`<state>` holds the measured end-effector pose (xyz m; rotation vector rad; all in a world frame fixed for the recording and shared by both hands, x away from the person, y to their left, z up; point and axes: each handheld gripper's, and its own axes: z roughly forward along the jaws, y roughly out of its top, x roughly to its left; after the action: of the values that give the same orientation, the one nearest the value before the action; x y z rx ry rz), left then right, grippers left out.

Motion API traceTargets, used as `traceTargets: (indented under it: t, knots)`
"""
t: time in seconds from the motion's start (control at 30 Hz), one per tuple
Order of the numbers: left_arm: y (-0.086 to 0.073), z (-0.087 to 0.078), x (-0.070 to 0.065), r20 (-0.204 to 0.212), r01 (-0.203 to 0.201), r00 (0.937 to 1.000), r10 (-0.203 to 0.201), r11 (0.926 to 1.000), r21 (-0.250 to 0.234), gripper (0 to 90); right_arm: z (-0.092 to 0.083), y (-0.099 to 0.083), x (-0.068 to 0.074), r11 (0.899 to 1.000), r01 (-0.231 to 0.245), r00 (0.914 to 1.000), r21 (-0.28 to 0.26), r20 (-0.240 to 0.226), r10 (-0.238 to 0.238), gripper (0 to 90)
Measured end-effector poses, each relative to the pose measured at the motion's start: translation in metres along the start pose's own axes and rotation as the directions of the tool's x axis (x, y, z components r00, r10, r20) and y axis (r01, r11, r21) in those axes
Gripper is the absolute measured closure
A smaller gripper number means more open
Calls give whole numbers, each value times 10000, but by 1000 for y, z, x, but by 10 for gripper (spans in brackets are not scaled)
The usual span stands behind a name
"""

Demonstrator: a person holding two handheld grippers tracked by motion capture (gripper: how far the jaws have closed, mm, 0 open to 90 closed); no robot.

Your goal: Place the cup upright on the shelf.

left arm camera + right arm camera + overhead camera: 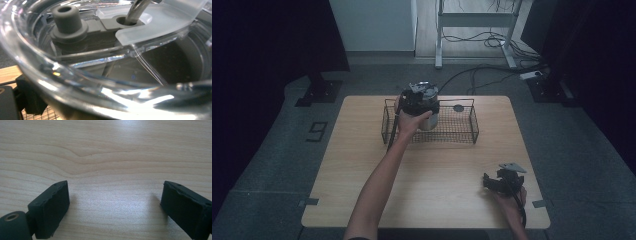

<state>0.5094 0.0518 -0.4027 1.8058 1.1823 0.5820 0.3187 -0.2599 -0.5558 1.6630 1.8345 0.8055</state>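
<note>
left gripper (418, 100) clamps the cup (429, 119) rim, jaws closed on it, over the basket (462, 137). right gripper (503, 181) rests idle on the table (437, 175), jaws open.

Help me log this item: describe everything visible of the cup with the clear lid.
The cup is a pale tumbler standing upright inside the black wire basket, toward its left end. Its clear plastic lid carries a grey stopper and a frosted tab. The left gripper sits at its rim.
</note>
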Motion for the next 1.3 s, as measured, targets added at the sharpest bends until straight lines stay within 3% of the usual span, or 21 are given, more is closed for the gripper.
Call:
traceTargets:
  t: [0.17, 0.7, 0.87, 1.13, 1.3]
  knots:
    - [-2, 8, 2, 140, 126, 9998, -128, 9998, 120, 39, 0, 0, 0, 10000, 5, 10000, -8, -10, -5, 84]
    - [-23, 39, -6, -151, -80, 9998, 92, 9972, 739, 39, 0, 0, 0, 10000, 3, 10000, -10, -27, -3, 89]
    - [-27, 43, -6, -239, -215, 9994, 239, 9950, 972, 39, 0, 0, 0, 10000, 11, 10000, -14, -31, -11, 90]
    - [-39, 49, -2, -333, 16, 9994, 24, 9928, 1200, 39, 0, 0, 0, 10000, 5, 10000, -20, -36, -5, 90]
    - [-44, 48, -1, -254, 58, 9997, -30, 9941, 1086, 39, 0, 0, 0, 10000, 6, 10000, -16, -37, -6, 90]
